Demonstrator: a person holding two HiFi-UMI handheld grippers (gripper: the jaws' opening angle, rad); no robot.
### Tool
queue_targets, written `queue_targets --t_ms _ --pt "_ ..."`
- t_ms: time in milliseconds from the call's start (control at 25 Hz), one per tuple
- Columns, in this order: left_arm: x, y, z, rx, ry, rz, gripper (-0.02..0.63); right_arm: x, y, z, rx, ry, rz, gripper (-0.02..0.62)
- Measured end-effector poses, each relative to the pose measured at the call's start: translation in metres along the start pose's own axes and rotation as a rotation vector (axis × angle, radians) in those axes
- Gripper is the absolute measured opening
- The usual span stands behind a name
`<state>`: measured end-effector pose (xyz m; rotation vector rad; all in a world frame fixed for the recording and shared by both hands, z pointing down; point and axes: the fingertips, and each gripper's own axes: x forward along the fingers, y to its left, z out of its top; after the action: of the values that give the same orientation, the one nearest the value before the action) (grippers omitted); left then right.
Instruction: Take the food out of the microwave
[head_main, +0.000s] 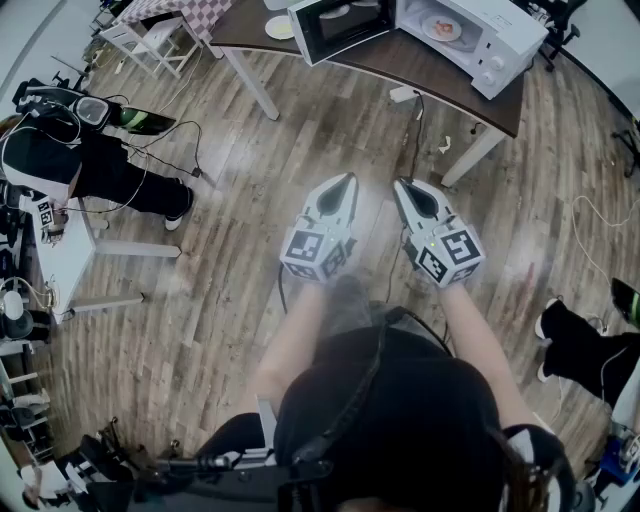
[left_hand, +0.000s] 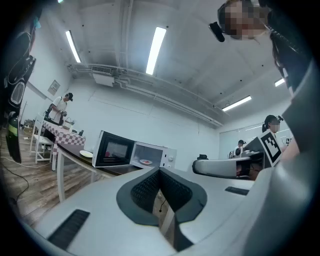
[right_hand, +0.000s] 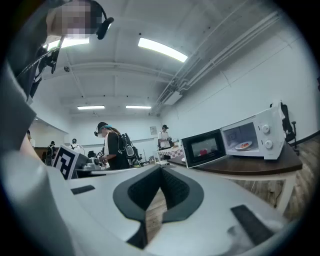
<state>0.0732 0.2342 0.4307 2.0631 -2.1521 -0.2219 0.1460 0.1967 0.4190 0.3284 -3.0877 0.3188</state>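
Observation:
A white microwave (head_main: 478, 40) stands on a dark brown table (head_main: 400, 65) far ahead of me, with its black-windowed door (head_main: 338, 28) swung open to the left. Inside it lies a plate of food (head_main: 441, 27), which also shows in the left gripper view (left_hand: 145, 161) and the right gripper view (right_hand: 243, 145). My left gripper (head_main: 347, 180) and right gripper (head_main: 402, 185) are side by side over the wooden floor, well short of the table. Both point level toward the microwave. Each has its jaws shut with nothing between them.
A small empty plate (head_main: 280, 27) sits on the table left of the open door. A seated person (head_main: 90, 170) and a white table (head_main: 60, 260) are at the left, with cables on the floor. A power cord (head_main: 412, 130) hangs from the table. Other people (right_hand: 111, 147) stand farther back.

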Motion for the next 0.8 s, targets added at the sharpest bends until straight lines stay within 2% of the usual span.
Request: queue_targets --t_ms 360,800 --pt "0.028 -0.001 0.000 -0.017 -0.013 -0.037 0.012 0.011 -0.017 0.003 -0.001 -0.004 -0.014 0.000" --pt "0.105 0.039 0.008 -0.007 0.023 -0.130 0.012 0.072 -0.068 0.009 0.030 -0.007 -0.081 0.002"
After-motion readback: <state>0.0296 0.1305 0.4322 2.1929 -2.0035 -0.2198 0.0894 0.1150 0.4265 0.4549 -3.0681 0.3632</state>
